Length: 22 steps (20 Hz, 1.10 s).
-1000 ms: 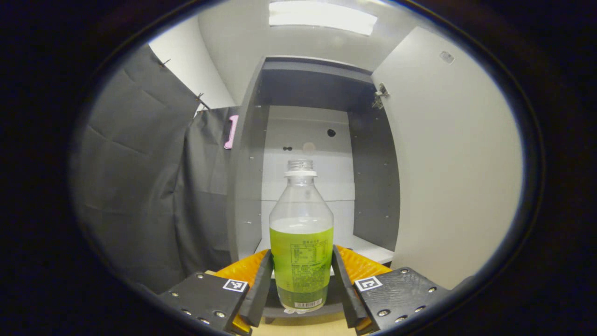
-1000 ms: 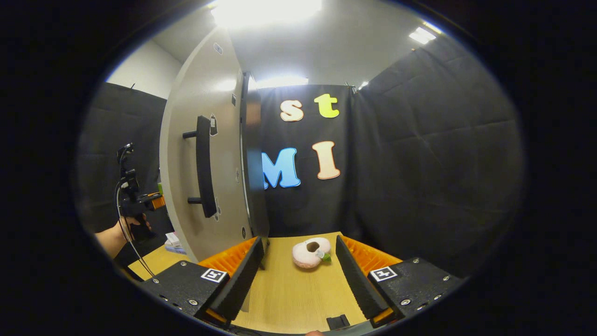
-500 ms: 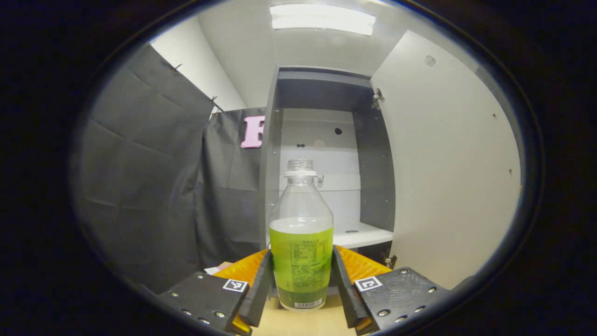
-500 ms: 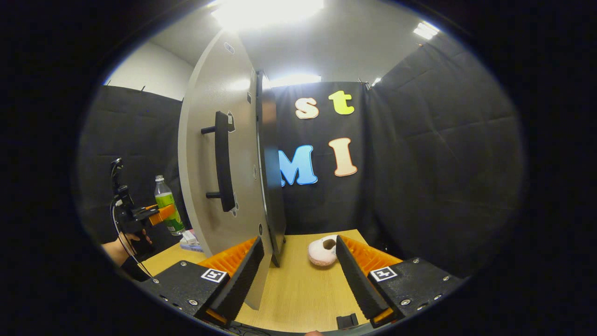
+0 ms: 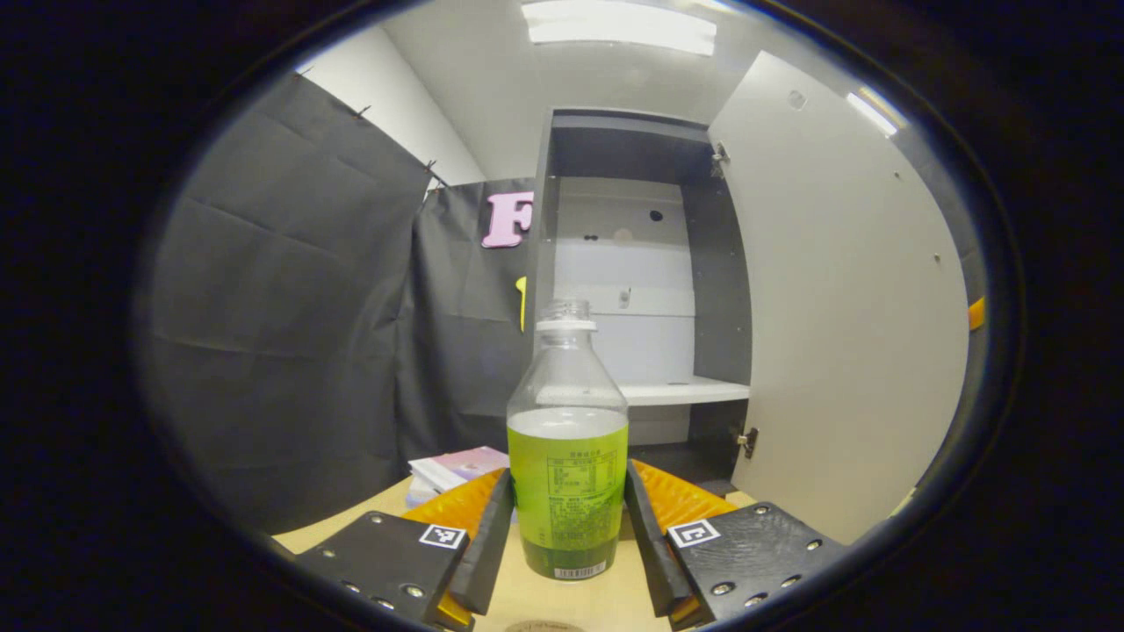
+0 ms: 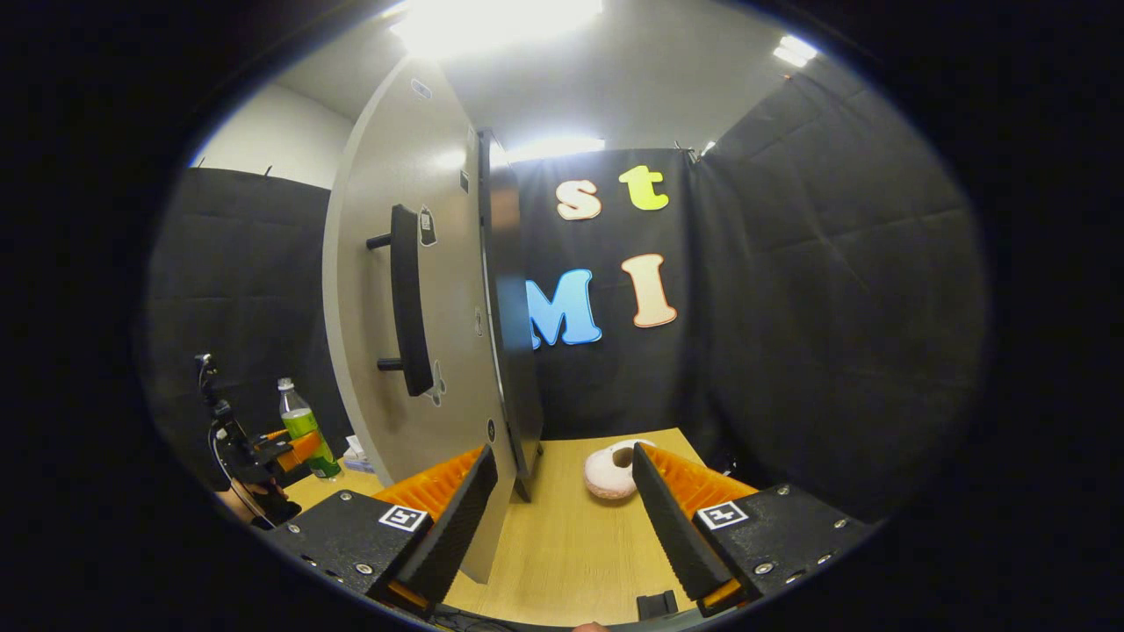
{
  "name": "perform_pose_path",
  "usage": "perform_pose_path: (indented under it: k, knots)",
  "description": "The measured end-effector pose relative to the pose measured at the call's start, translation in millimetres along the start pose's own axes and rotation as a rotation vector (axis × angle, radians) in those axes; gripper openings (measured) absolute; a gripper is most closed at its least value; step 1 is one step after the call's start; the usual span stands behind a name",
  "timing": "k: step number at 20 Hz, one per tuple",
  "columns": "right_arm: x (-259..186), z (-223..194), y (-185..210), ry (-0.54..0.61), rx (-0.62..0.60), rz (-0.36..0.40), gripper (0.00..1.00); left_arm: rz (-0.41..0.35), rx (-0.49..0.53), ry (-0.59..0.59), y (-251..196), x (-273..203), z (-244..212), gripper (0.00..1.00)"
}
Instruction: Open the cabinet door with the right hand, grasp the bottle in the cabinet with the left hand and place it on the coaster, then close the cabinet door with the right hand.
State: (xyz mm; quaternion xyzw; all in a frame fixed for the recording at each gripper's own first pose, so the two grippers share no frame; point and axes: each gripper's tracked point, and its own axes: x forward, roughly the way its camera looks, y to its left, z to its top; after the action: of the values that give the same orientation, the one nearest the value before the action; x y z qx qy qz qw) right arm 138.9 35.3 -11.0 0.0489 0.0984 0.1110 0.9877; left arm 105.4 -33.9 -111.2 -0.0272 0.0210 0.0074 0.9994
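Bottle (image 5: 567, 456) pinched upright in my left hand-held gripper (image 5: 568, 535); I'd lower it squarely onto the coaster (image 5: 537, 627) (right hand-held gripper (image 6: 562, 518) spread, idle).

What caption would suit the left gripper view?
Left gripper holds the bottle above the table, cabinet door open behind.

Two hand-held tongs, matching in build

The left tongs (image 5: 566, 549) and the right tongs (image 6: 562, 527) each carry flat black plates studded with silver screws, every plate bearing a small square black-and-white marker. Ribbed panels line the inner sides of the long wedge-shaped fingers (image 5: 492, 535). In the right gripper view, the left tongs (image 6: 294, 443) trail a thin black cable from a dark handle.
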Motion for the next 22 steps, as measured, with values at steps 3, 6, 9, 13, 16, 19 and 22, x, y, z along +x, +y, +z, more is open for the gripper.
perform_pose_path:
  k: [3, 6, 9, 13, 16, 19, 22]
  knots:
    - [1, -2, -2, 0.014, -0.005, -0.011, 0.95, 0.02, 0.0, 0.016, 8, -9, -29, 0.64]
    - [5, -6, -4, 0.025, -0.006, -0.023, 0.95, 0.039, 0.0, 0.041, 13, -20, -61, 0.68]
    - [7, -14, -5, 0.048, -0.005, -0.029, 0.95, 0.064, 0.011, 0.097, 19, -27, -102, 0.68]
    - [8, -24, -7, 0.081, -0.032, -0.041, 0.95, 0.089, -0.008, 0.151, 24, -33, -149, 0.68]
    - [10, -26, 3, 0.089, -0.04, -0.011, 0.95, 0.117, -0.007, 0.168, 28, -39, -170, 0.68]
    - [15, -21, 8, 0.079, -0.043, 0.007, 0.95, 0.146, 0.004, 0.184, 31, -46, -185, 0.64]
    - [21, -21, 11, 0.085, -0.042, 0.019, 0.95, 0.16, 0.011, 0.214, 30, -51, -199, 0.68]
